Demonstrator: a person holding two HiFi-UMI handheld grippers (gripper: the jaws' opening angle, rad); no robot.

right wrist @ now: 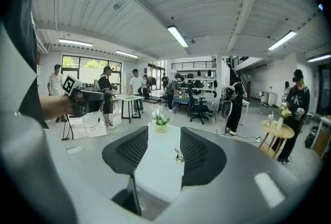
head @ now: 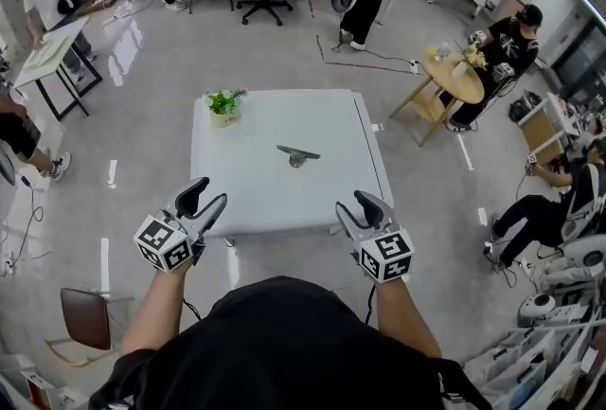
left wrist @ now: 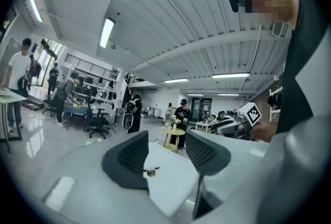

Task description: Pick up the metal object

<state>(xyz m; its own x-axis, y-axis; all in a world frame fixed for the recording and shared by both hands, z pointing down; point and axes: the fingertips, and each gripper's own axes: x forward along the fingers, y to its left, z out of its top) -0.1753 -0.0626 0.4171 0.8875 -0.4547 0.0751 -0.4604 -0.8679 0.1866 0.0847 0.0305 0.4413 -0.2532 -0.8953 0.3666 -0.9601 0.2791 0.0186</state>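
A small grey metal object (head: 298, 155) lies near the middle of the white square table (head: 256, 190). It also shows as a tiny metal object (left wrist: 150, 171) between the left jaws' line of sight and as a metal object (right wrist: 178, 155) by the right jaws. My left gripper (head: 208, 197) hovers at the table's near left edge, open and empty. My right gripper (head: 358, 206) hovers at the near right edge, also open and empty. Both are well short of the object.
A small potted plant (head: 225, 105) stands at the table's far left corner. A brown chair (head: 87, 317) sits on the floor at my left. A round wooden table (head: 453, 77) and several people stand around the room.
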